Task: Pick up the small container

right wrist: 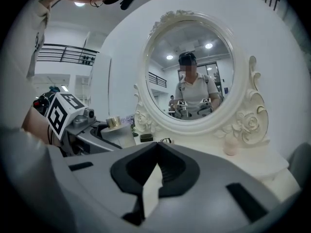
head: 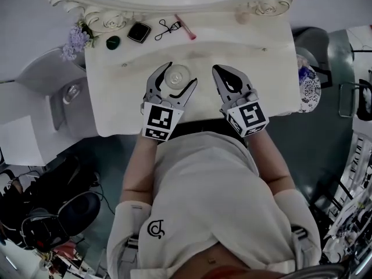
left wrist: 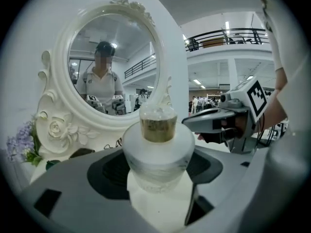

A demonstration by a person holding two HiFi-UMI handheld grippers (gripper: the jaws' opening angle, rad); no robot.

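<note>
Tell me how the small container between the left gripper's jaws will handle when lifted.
The small container looks like smooth, clear, rigid glass or plastic, so it is probably slippery and possibly fragile. Its round body would likely roll if laid sideways. Its squat, wide shape should resist tipping.

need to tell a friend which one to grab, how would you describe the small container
On the white vanity table under the ornate mirror, look front and centre, between the jaws of the left gripper. The small container is a round frosted jar with a gold neck band, unlike the flat black compact and eyelash curler at the back.
</note>
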